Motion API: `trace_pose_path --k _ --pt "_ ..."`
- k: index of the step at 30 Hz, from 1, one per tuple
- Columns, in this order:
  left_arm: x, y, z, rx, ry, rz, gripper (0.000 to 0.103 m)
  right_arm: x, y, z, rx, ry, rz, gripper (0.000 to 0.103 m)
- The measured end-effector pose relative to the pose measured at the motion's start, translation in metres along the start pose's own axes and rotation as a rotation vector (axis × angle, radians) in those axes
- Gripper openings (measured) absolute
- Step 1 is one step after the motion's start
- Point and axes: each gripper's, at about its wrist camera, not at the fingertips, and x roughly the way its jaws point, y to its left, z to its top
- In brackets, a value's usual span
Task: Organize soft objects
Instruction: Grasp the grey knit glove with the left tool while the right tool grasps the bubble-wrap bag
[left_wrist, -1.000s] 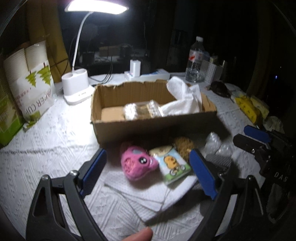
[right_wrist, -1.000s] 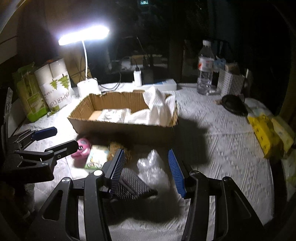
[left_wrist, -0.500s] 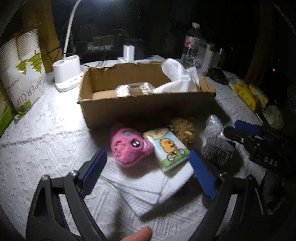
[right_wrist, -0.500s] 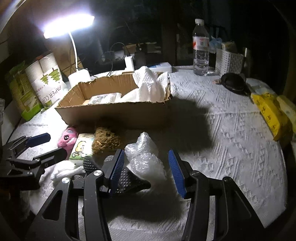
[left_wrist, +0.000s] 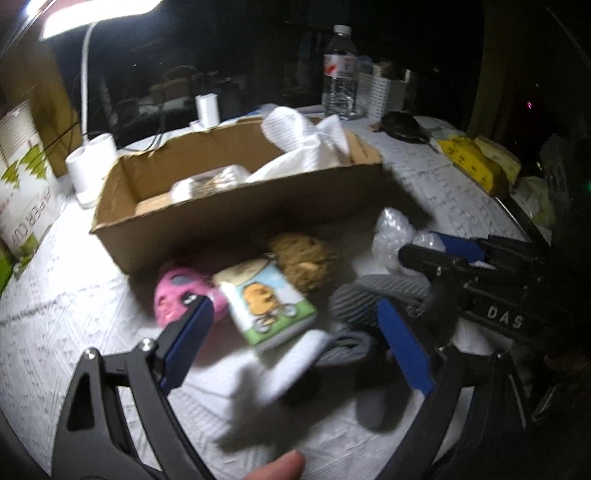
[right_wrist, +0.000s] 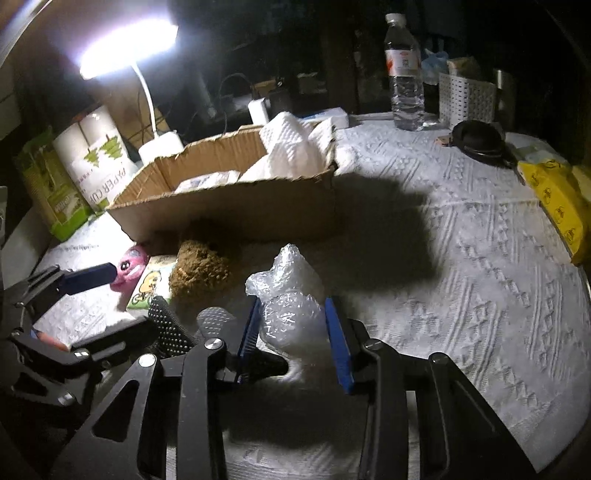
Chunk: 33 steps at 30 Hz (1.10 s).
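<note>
My right gripper (right_wrist: 295, 339) is closing around a wad of clear bubble wrap (right_wrist: 288, 295) on the white tablecloth; both blue pads (right_wrist: 338, 343) touch its sides. My left gripper (left_wrist: 291, 343) is open above a cartoon tissue pack (left_wrist: 269, 299), with a pink plush (left_wrist: 181, 295) at its left pad and a grey dotted cloth (left_wrist: 373, 299) at its right. A brown fuzzy ball (left_wrist: 303, 258) lies behind the pack. The cardboard box (left_wrist: 236, 218) holds white paper towel (left_wrist: 306, 144) and a wrapped packet (left_wrist: 210, 181).
A desk lamp (right_wrist: 151, 110), a paper cup pack (right_wrist: 99, 162), a water bottle (right_wrist: 404, 74), a white basket (right_wrist: 465, 99), a black pouch (right_wrist: 480, 140) and yellow packets (right_wrist: 557, 199) ring the table. Folded white towels (left_wrist: 291, 365) lie under the left gripper.
My right gripper moved forward and narrowed onto the bubble wrap. My left gripper moved forward and right, over the tissue pack.
</note>
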Motion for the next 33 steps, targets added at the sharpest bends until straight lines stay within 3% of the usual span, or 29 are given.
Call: trace_pose_path --k 7,11,13,15,19,21,29,33 --pt "0.011 -0.032 0.007 0.078 0.011 -0.034 0.092 -0.015 -0.024 0.000 0.037 -0.035 -0.006 0.038" --pt "0.025 -0.049 0.007 0.117 0.057 -0.071 0.091 -0.021 -0.032 -0.003 0.048 -0.048 -0.005 0.038" --pt "0.030 -0.054 0.006 0.131 0.081 -0.085 0.085 -0.023 -0.036 -0.004 0.055 -0.053 -0.009 0.038" --pt "0.034 -0.057 0.004 0.142 0.104 -0.097 0.059 -0.026 -0.038 -0.004 0.061 -0.060 -0.010 0.038" --pt "0.036 -0.058 0.002 0.154 0.115 -0.111 0.048 -0.030 -0.039 -0.003 0.061 -0.073 -0.013 0.038" --pt "0.032 -0.056 0.003 0.148 0.107 -0.120 0.038 -0.031 -0.037 -0.001 0.056 -0.078 -0.014 0.038" --pt "0.001 -0.039 0.015 0.120 0.019 -0.138 0.035 -0.040 -0.020 0.012 0.013 -0.109 -0.018 0.038" --pt "-0.018 -0.022 0.023 0.080 -0.032 -0.172 0.024 -0.044 -0.009 0.020 -0.008 -0.124 -0.022 0.038"
